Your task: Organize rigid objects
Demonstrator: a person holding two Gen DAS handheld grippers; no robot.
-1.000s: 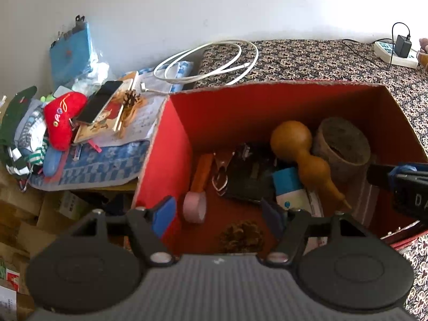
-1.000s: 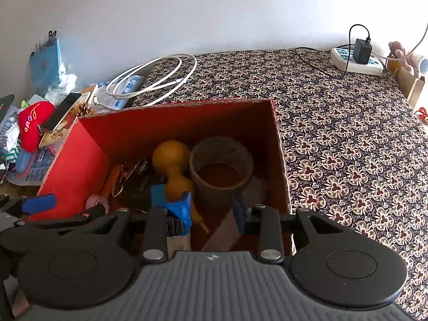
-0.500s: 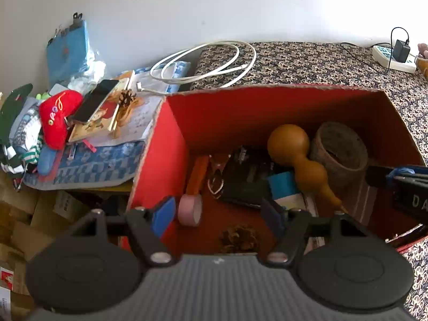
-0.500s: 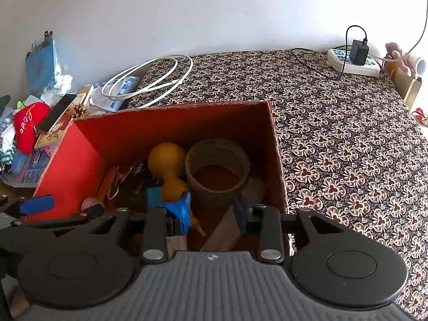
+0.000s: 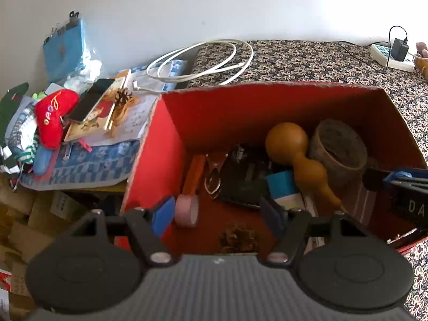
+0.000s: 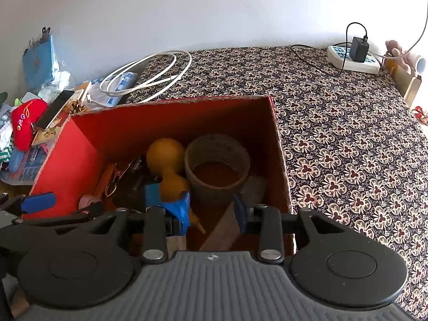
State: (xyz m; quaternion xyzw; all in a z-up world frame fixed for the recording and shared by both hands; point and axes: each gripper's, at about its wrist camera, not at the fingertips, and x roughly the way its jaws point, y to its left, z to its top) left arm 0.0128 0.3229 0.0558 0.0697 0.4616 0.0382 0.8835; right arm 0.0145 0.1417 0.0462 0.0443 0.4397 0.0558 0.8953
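A red cardboard box (image 5: 165,139) holds a tan gourd (image 5: 294,147), a brown round pot (image 5: 337,144), a black packet (image 5: 246,176), an orange stick (image 5: 194,174), a pink tape roll (image 5: 187,210) and a pine cone (image 5: 236,236). My left gripper (image 5: 216,214) hovers open over the box's near left part, with nothing between its fingers. My right gripper (image 6: 212,211) hangs over the near right part, beside the gourd (image 6: 165,157) and the pot (image 6: 216,160). Its jaws are opening and grip nothing. The box floor shows through the gap.
Left of the box lies a heap: a red plush (image 5: 53,115), a phone (image 5: 91,101) on a book, a blue pouch (image 5: 64,50). A coiled white cable (image 5: 203,61) lies behind the box. A flowered cloth (image 6: 347,133) covers the surface to the right, with a power strip (image 6: 353,58) at its far edge.
The right gripper's fingers have spread slightly wider. The left gripper and the things in the box have kept their places.
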